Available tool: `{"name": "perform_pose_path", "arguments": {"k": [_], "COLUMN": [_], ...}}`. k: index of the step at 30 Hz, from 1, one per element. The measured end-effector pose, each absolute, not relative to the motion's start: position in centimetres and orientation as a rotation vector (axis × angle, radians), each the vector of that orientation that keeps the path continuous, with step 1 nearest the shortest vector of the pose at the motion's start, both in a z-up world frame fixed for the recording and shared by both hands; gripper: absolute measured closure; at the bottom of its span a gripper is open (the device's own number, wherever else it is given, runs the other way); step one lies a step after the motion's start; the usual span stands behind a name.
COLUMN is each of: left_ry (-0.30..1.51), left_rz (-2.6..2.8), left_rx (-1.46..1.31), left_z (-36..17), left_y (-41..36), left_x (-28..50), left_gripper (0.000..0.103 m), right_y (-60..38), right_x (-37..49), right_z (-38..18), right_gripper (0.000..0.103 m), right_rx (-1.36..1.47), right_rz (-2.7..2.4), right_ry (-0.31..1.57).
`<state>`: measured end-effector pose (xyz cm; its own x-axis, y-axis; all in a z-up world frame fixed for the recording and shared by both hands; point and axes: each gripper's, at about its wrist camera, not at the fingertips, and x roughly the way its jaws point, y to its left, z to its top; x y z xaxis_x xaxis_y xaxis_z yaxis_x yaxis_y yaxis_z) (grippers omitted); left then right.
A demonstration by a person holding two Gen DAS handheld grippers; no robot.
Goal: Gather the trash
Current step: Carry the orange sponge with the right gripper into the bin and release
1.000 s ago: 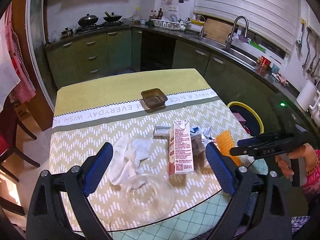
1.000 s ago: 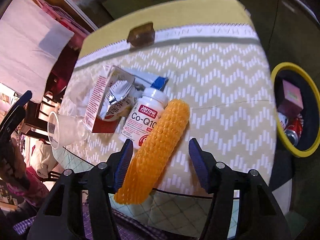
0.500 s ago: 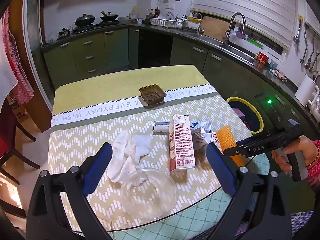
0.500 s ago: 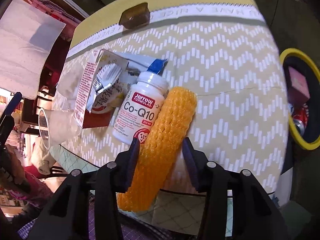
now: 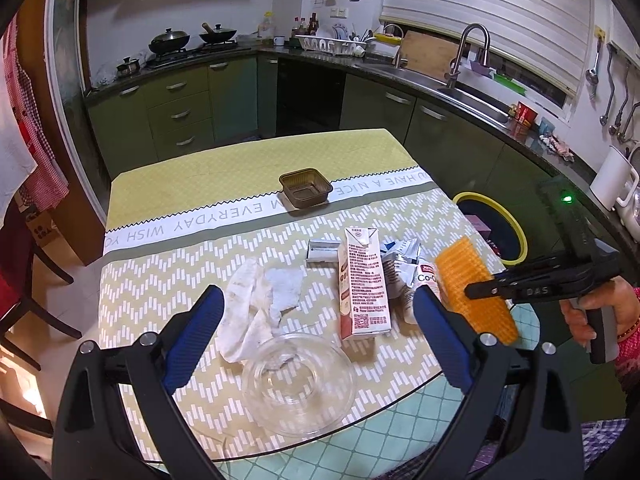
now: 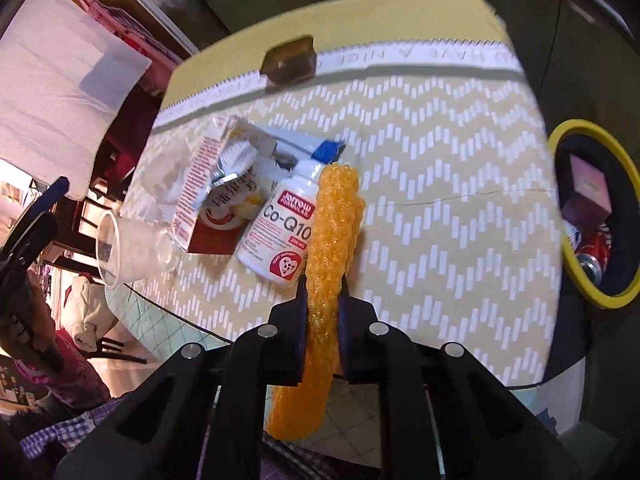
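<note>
My right gripper (image 6: 323,294) is shut on an orange foam net sleeve (image 6: 334,220), squeezing its middle at the table's near right edge; it also shows in the left wrist view (image 5: 468,276). Beside it lie a white Co-Q10 bottle (image 6: 280,228), a crumpled foil wrapper (image 6: 232,168) and a milk carton (image 5: 362,284). My left gripper (image 5: 316,336) is open and empty above a clear plastic bowl (image 5: 298,384) and crumpled white tissues (image 5: 260,300). A yellow-rimmed trash bin (image 6: 560,208) stands on the floor right of the table.
A brown plastic tray (image 5: 306,192) sits mid-table on the white text stripe. A small grey box (image 5: 322,250) lies behind the carton. The bin holds a pink box (image 6: 590,192) and a red can (image 6: 592,250). Kitchen counters and a sink run behind; chairs stand at the left.
My right gripper has closed from open around the orange foam sleeve to shut on it. The left gripper stays open and has hardly moved.
</note>
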<state>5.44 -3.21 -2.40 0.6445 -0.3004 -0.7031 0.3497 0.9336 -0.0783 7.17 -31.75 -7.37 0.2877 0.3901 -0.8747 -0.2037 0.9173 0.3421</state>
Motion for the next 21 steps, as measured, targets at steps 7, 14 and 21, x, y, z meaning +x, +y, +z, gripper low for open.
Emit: {"name": "perform_pose_path", "arguments": {"k": [7, 14, 21], "left_ry": [0.785, 0.779, 0.782], "left_rz": [-0.368, -0.358, -0.351], "left_rx": [0.067, 0.079, 0.087], "left_z": [-2.3, -1.9, -1.9], "left_y": [-3.5, -4.2, -5.0], "left_x": [5.0, 4.5, 4.6], "left_gripper": [0.01, 0.01, 0.01], "right_y": [-36.3, -45.4, -52.7], "right_x": [6.1, 8.0, 10.5], "right_z": [-5.2, -5.5, -7.6], "right_gripper": [0.09, 0.09, 0.09], "right_rx": [0.163, 0.22, 0.271], "right_rz": [0.283, 0.047, -0.099], "right_ry": [1.11, 1.038, 1.003]}}
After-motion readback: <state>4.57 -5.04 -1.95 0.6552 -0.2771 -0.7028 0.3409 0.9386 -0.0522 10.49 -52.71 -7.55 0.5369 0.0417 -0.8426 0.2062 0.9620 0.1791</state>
